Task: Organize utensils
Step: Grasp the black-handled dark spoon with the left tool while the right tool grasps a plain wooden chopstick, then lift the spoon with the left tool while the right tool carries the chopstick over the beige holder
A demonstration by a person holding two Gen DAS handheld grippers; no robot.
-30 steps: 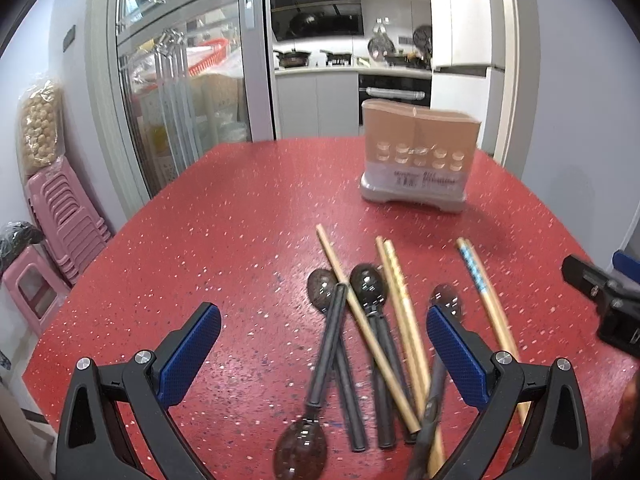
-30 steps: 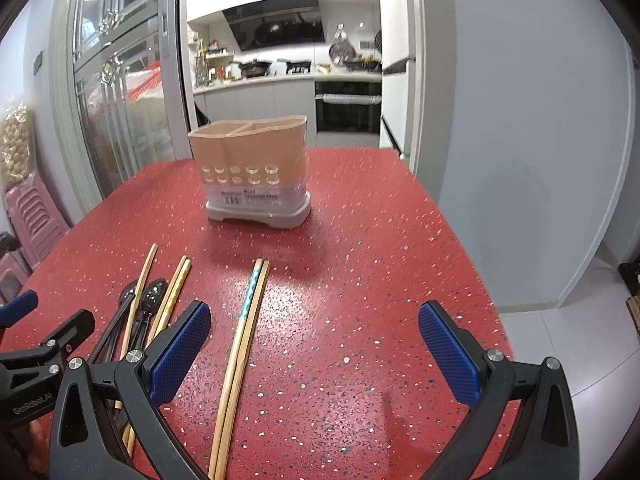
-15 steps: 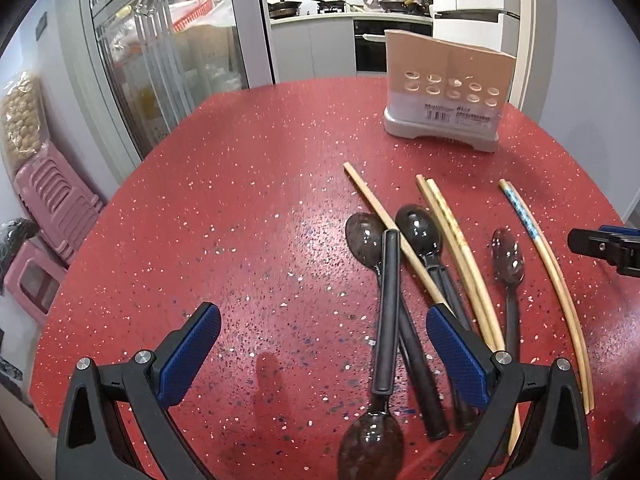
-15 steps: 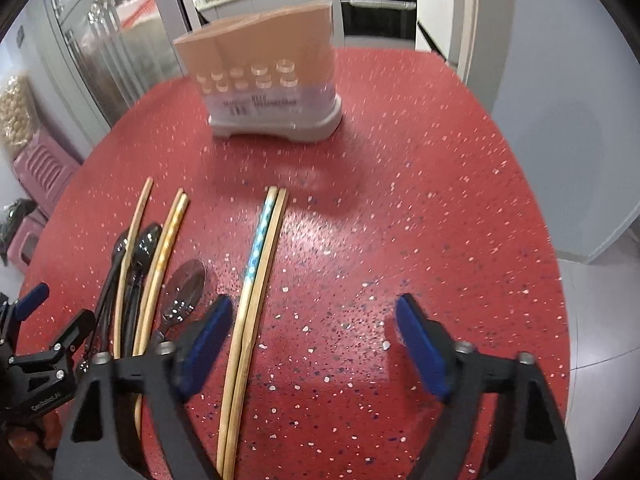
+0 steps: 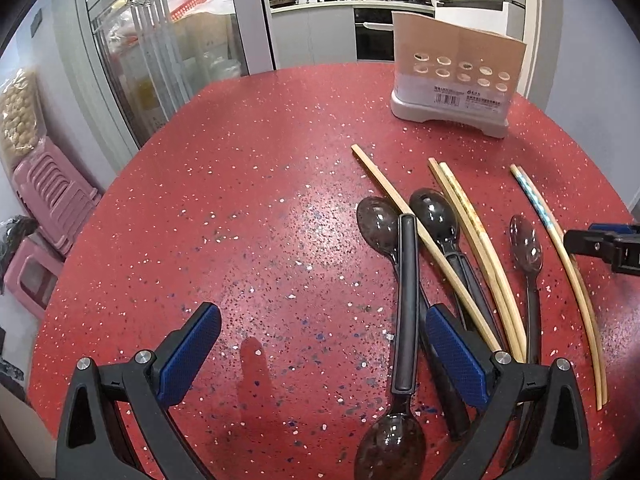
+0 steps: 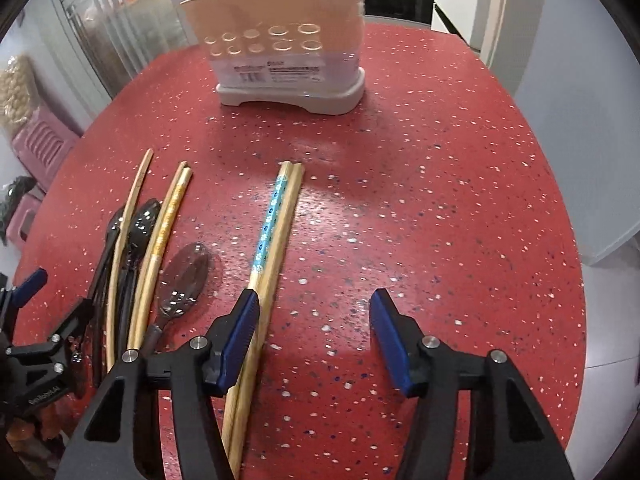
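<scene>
A beige utensil holder (image 5: 454, 84) on a grey base stands at the far side of the red table; it also shows in the right wrist view (image 6: 286, 46). Several dark spoons (image 5: 406, 300) and wooden chopsticks (image 5: 476, 248) lie mixed in front of it. A chopstick pair with a blue pattern (image 6: 268, 264) lies apart to the right. My left gripper (image 5: 320, 354) is open, low over the table, its right finger above the spoon handles. My right gripper (image 6: 314, 336) is open, its left finger beside the blue-patterned pair, which lies just inside the jaws.
The red speckled table (image 5: 240, 208) is round, with its edge near on the left and right. Pink plastic stools (image 5: 44, 216) stand on the floor at left. Glass cabinet doors (image 5: 160, 48) and a kitchen lie behind the table.
Both grippers have tilted down and moved closer to the table and utensils. The right gripper's jaws have narrowed somewhat and come over the blue-patterned chopsticks.
</scene>
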